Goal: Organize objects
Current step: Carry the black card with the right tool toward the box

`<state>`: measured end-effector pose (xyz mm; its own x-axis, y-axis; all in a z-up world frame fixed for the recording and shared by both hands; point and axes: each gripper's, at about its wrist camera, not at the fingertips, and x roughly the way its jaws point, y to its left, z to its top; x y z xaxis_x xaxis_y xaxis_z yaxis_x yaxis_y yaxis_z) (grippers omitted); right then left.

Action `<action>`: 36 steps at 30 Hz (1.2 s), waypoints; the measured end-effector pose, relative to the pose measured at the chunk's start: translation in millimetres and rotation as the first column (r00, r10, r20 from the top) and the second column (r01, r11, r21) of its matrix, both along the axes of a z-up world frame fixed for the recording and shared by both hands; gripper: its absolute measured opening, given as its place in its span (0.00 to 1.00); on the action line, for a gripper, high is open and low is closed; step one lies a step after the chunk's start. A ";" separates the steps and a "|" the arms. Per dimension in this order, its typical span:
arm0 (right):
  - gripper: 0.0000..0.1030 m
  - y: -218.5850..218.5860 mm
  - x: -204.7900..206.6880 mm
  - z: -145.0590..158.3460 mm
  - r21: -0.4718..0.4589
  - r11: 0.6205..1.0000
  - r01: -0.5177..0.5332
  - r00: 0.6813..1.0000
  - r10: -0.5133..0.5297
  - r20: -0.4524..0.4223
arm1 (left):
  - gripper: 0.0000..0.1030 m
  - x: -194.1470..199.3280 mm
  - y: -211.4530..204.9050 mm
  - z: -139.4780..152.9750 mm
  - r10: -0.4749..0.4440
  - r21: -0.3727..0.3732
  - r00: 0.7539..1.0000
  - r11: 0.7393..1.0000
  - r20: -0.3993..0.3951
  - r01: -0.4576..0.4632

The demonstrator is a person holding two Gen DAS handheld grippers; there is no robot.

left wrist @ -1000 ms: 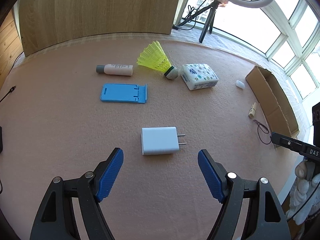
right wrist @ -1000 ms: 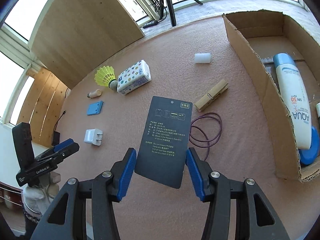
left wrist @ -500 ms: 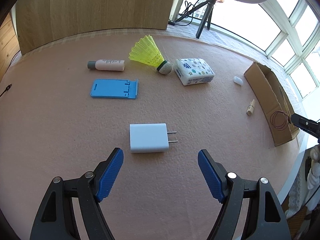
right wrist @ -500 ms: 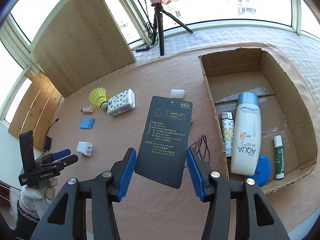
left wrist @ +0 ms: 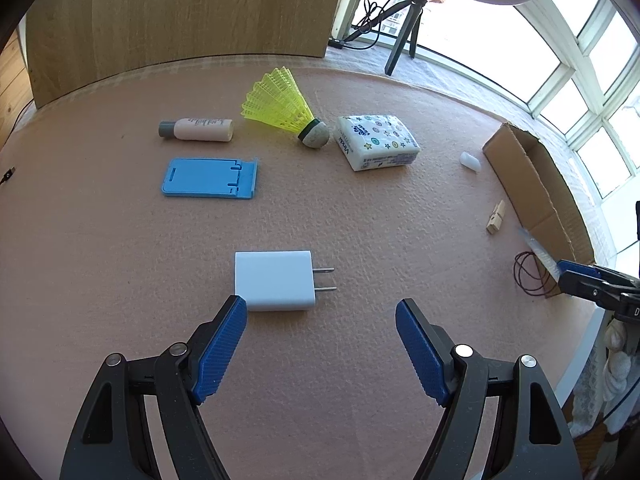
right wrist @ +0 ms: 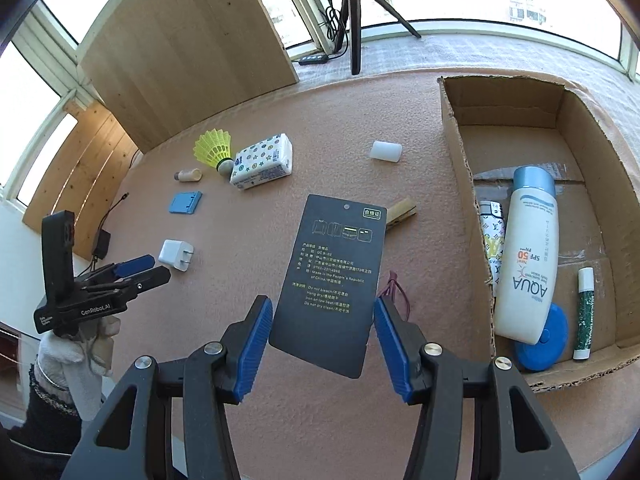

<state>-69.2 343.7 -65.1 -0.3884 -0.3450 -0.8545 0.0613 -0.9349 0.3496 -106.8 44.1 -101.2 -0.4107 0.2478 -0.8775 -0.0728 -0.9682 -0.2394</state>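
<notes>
My right gripper (right wrist: 322, 308) is shut on a dark printed card (right wrist: 336, 264), held tilted above the pink mat just left of the cardboard box (right wrist: 460, 152). The box holds a white sunscreen bottle (right wrist: 528, 256), a patterned lighter (right wrist: 492, 240), a blue round case (right wrist: 548, 336) and a green stick (right wrist: 584, 312). My left gripper (left wrist: 320, 312) stands open over the mat, with a white plug charger (left wrist: 274, 280) lying just ahead of its left fingertip, untouched.
On the mat lie a yellow shuttlecock (left wrist: 280, 104), a tissue pack (left wrist: 376, 142), a blue phone stand (left wrist: 208, 178), a small bottle (left wrist: 196, 130), a white cap (left wrist: 469, 162), a clothespin (left wrist: 495, 218) and a dark hair tie (left wrist: 528, 276). A wooden board and a tripod stand behind.
My right gripper has lifted a little and rolled with the card, so the box now shows more fully. The left gripper has stayed open, and the charger sits slightly nearer its fingers.
</notes>
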 end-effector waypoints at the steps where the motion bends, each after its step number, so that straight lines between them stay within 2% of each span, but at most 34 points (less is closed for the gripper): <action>1: 0.48 -3.2 0.5 -3.6 0.004 1.000 -0.011 1.000 0.011 0.017 | 0.78 0.2 -0.5 0.5 0.001 0.000 1.000 1.000 -0.001 -0.001; 4: 0.48 -6.7 3.7 -10.4 0.020 0.999 -0.032 0.998 0.031 0.055 | 0.78 1.1 -2.7 1.3 0.007 -0.001 1.000 1.000 -0.003 -0.007; 9: 0.48 5.2 7.2 -7.1 0.020 1.000 -0.011 0.997 0.009 0.078 | 0.78 3.0 -6.7 1.9 0.015 -0.001 1.000 1.000 -0.004 -0.015; 15: 0.48 6.0 13.3 0.2 0.020 1.000 -0.016 0.998 0.015 0.068 | 0.78 5.4 -7.1 0.4 0.010 0.001 1.000 1.000 0.002 -0.010; 19: 0.48 -1.8 28.7 -2.2 0.034 0.999 -0.024 0.996 0.021 0.084 | 0.78 8.4 -10.0 0.9 0.012 0.000 1.000 1.000 0.001 -0.012; 25: 0.48 -1.8 49.8 7.2 0.034 0.999 -0.028 0.998 0.026 0.062 | 0.78 9.2 -16.1 -1.1 0.020 -0.004 1.000 1.000 0.008 -0.020; 32: 0.48 -17.3 32.0 -25.1 0.032 0.999 -0.012 0.995 0.008 0.101 | 0.78 9.4 -2.5 -0.5 -0.024 -0.003 1.000 1.000 0.009 0.024; 34: 0.48 -18.5 17.4 -31.1 0.014 1.000 0.002 0.996 -0.004 0.095 | 0.78 11.0 -1.0 0.1 -0.029 -0.006 1.000 1.000 0.008 0.029; 36: 0.48 -19.8 2.3 -34.1 0.041 0.999 0.010 0.997 -0.013 0.074 | 0.78 13.2 -2.6 1.2 -0.027 -0.009 1.000 1.000 0.007 0.027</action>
